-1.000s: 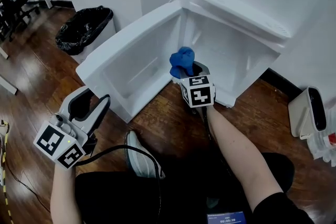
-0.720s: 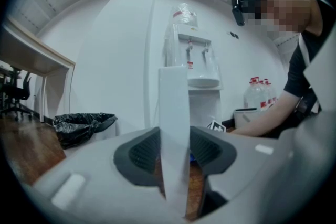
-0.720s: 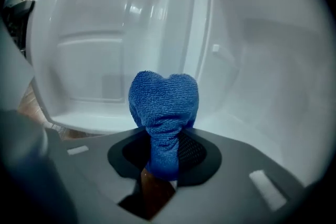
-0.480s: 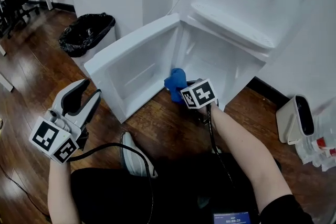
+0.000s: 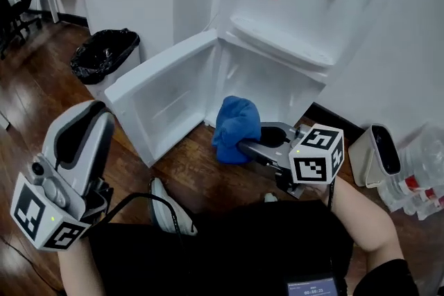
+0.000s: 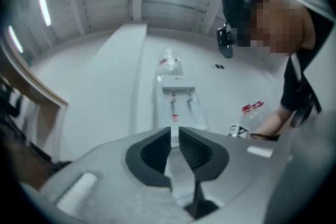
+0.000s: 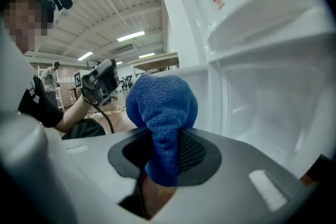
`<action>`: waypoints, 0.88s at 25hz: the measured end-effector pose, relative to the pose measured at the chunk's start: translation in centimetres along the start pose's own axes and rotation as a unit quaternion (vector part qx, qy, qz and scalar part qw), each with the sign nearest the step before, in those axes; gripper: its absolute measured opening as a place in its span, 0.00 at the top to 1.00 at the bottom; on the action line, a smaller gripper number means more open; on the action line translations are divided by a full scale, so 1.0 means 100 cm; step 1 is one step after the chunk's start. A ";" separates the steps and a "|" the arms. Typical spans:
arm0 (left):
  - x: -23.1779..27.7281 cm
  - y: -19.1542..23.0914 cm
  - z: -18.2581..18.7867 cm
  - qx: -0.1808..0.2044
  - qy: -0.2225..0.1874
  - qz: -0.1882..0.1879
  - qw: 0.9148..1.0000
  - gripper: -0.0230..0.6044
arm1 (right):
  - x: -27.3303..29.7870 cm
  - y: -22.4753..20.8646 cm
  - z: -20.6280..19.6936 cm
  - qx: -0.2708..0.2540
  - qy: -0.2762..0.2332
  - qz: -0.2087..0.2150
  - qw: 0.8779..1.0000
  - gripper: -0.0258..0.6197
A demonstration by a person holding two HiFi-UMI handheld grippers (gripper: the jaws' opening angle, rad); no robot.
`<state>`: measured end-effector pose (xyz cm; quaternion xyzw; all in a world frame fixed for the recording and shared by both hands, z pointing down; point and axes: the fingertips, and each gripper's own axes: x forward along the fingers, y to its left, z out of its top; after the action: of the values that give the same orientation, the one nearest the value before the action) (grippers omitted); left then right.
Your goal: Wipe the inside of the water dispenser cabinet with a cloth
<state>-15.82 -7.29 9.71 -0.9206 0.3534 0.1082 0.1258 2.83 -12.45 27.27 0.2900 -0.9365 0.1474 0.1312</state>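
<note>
Gripping a bunched blue cloth [image 5: 236, 123], the right gripper [image 5: 244, 144] is held out in front of the water dispenser [image 5: 295, 3], its jaws pressed on the lower folds of the fabric while the rest swells past the tips in a rounded wad. The right gripper view shows the same hold, with the cloth [image 7: 163, 105] pinched between the dark ribbed pads [image 7: 191, 150] of the right gripper [image 7: 165, 152] and the white cabinet [image 7: 273, 97] open beyond it and to its right. Seen from the head, the cabinet [image 5: 274, 83] is the lower compartment of the dispenser, and its door [image 5: 163, 90] is swung wide toward the left. The cloth hangs in front of that opening, above the wooden floor [image 5: 201, 166], and appears clear of the cabinet walls. The left gripper [image 5: 87, 118] is raised at the lower left, well apart from the cabinet. Its own view shows the left gripper [image 6: 174, 136] with jaws that have just been closing and now stand together with nothing between them, pointing up at the dispenser front. A bin lined with a black bag [image 5: 104, 52] stands beside the door, and plastic bottles [image 5: 416, 177] lie at the far right
</note>
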 end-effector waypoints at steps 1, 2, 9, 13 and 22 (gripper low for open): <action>0.013 -0.022 -0.013 -0.034 0.019 -0.049 0.998 0.89 | -0.007 0.003 0.010 -0.007 -0.018 0.001 1.000 0.78; 0.026 -0.043 -0.030 -0.061 0.044 -0.092 0.993 0.83 | -0.012 0.005 0.017 -0.017 -0.032 0.002 0.999 0.78; 0.105 -0.130 -0.153 -0.129 0.216 -0.243 0.937 0.04 | -0.026 0.016 0.027 -0.077 -0.091 0.036 0.992 0.78; 0.114 -0.155 -0.166 -0.164 0.201 -0.306 0.916 0.02 | -0.038 0.051 0.016 -0.145 -0.105 0.121 0.976 0.78; 0.088 -0.155 -0.152 -0.214 0.150 -0.316 0.912 0.40 | -0.025 0.067 -0.007 -0.122 -0.068 0.166 0.976 0.78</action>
<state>2.76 -6.28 23.99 -0.9946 0.0268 -0.0034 -0.1004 1.01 -5.65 25.77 0.1216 -0.9892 0.0318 0.0753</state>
